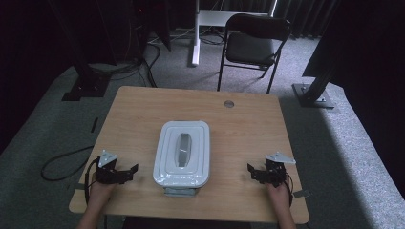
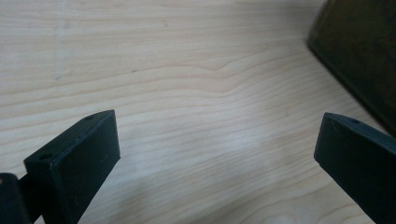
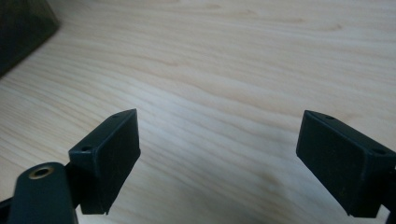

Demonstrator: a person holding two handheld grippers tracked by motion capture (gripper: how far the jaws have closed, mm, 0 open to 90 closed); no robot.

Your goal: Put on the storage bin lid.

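Note:
A white rectangular box (image 1: pixel 182 151) with a lid and a grey handle (image 1: pixel 183 149) stands in the middle of the wooden table (image 1: pixel 248 124). My left gripper (image 1: pixel 131 172) rests low near the front edge, left of the box, open and holding nothing. In the left gripper view its jaws (image 2: pixel 217 128) stand wide apart over bare wood, with the box's dark side (image 2: pixel 359 51) at upper right. My right gripper (image 1: pixel 252 172) mirrors it to the right of the box, also open. In the right gripper view the jaws (image 3: pixel 218 123) frame bare wood, with the box (image 3: pixel 21 28) at upper left.
A small round grommet (image 1: pixel 229 103) sits near the table's far edge. Behind the table stand a black folding chair (image 1: pixel 255 43) and a white post (image 1: pixel 196 33). Black stand bases (image 1: pixel 86 86) (image 1: pixel 313 93) flank the table, and a cable (image 1: pixel 62 164) lies on the carpet at left.

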